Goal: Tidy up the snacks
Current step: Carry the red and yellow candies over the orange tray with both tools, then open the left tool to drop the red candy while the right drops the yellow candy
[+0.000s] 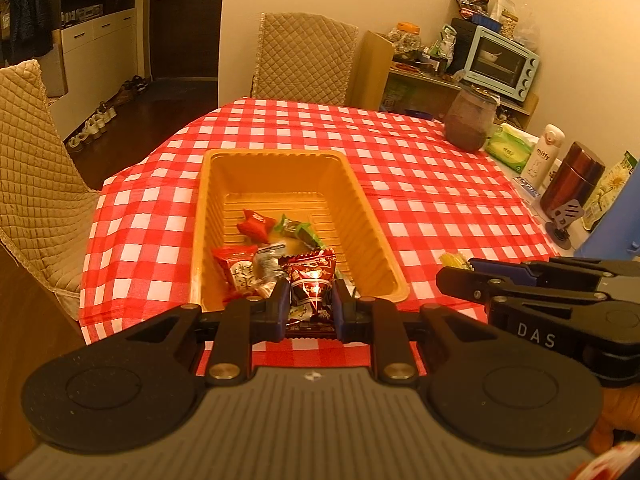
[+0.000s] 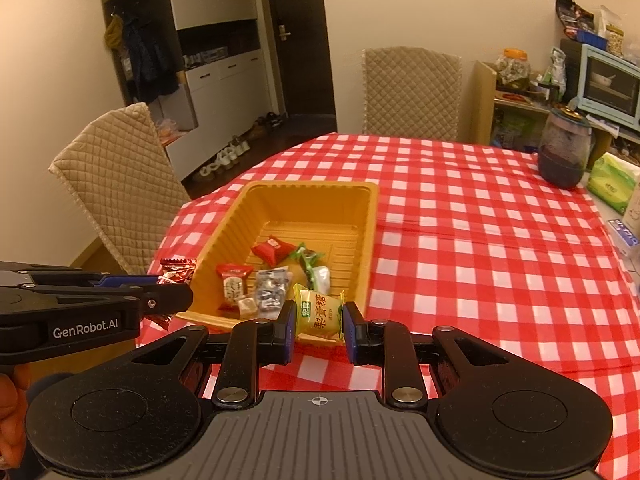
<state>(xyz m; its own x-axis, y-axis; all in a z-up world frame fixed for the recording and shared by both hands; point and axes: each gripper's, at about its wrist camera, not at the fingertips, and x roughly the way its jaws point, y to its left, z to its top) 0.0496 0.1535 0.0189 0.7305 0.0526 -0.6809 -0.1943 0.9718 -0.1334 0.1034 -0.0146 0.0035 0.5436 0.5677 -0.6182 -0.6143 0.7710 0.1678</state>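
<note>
Red-checked tablecloth (image 2: 460, 240), quilted chairs (image 2: 412, 92), yellow tray (image 1: 372, 216); my left gripper (image 1: 310, 304) clamped on maroon snack (image 1: 312, 280), my right gripper (image 2: 319, 322) on yellow candy (image 2: 319, 312).

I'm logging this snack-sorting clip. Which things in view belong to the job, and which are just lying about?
Job:
orange tray
dark red snack packet in left tool
yellow candy packet in right tool
wrapped snacks in tray

Lying about:
dark jar
tissue pack
toaster oven
white bottle

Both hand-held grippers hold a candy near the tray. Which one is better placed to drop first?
Right, probably: its yellow candy is at the orange tray's near rim. The left hand-held gripper's dark red packet appears outside the tray wall.
</note>
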